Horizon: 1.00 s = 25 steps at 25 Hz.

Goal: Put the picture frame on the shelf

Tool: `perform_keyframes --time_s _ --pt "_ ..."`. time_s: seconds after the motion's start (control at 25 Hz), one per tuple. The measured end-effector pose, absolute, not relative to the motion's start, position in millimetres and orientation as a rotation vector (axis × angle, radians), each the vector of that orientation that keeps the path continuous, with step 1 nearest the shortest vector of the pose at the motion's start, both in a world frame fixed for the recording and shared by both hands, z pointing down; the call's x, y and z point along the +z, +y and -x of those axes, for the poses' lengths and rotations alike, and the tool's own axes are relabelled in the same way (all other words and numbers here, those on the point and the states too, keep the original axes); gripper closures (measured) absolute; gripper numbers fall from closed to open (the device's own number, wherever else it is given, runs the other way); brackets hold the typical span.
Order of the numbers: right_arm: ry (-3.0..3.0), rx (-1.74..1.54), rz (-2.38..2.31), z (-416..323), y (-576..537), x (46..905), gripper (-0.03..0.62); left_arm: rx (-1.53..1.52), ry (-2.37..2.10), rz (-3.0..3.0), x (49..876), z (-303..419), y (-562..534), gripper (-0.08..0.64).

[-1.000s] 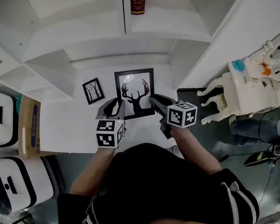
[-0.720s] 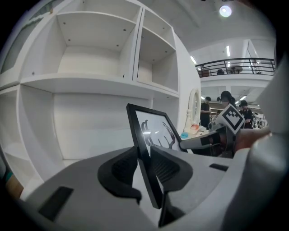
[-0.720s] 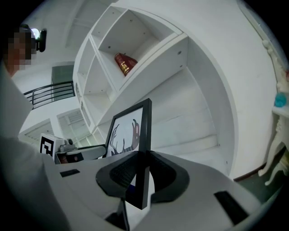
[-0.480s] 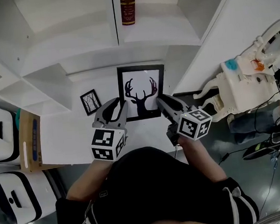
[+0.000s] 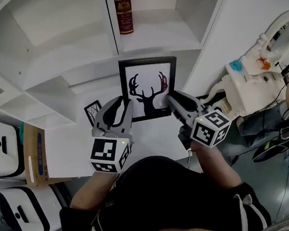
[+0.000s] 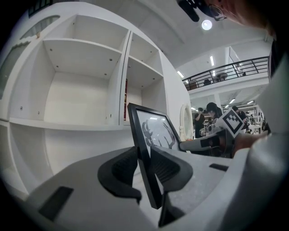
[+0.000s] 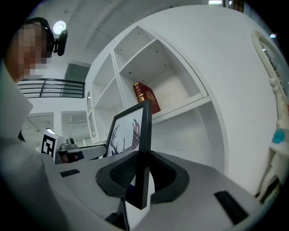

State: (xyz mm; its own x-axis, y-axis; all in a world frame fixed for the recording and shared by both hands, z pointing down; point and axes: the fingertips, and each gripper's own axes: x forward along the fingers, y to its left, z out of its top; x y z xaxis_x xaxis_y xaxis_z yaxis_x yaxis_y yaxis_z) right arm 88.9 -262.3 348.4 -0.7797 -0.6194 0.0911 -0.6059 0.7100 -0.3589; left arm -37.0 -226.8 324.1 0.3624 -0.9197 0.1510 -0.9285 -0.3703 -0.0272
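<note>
The black picture frame (image 5: 149,89) with its deer silhouette is held upright between 2 grippers, in front of the white shelf unit (image 5: 67,54). The left gripper (image 5: 124,103) has its jaws clenched on the frame's left edge near the bottom, and the right gripper (image 5: 173,98) is clamped on the right edge the same way. A red book (image 5: 123,8) stands in a compartment above. A smaller frame (image 5: 93,111) stands on the white tabletop (image 5: 151,137), just beside the left gripper.

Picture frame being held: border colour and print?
Picture frame: black border, black antlered deer silhouette on white. Head view shows it best.
</note>
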Motion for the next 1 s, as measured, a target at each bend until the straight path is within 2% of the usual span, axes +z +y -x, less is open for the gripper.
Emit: perform_keyframes --time_s 0.32,0.6,1.0 --pt "2.843 -0.372 1.059 -89.1 -248.3 315.0 0.502 0.112 -1.769 -2.655 293.2 37.3 -212.6 0.466" --pt "2.787 -0.274 1.08 -105.2 -279.3 262.6 0.502 0.077 -1.786 -2.737 239.7 21.8 -245.0 0.466" --pt "2.762 -0.173 1.16 -116.0 -310.5 227.9 0.502 0.059 -1.785 -2.752 211.9 10.0 -277.0 0.466"
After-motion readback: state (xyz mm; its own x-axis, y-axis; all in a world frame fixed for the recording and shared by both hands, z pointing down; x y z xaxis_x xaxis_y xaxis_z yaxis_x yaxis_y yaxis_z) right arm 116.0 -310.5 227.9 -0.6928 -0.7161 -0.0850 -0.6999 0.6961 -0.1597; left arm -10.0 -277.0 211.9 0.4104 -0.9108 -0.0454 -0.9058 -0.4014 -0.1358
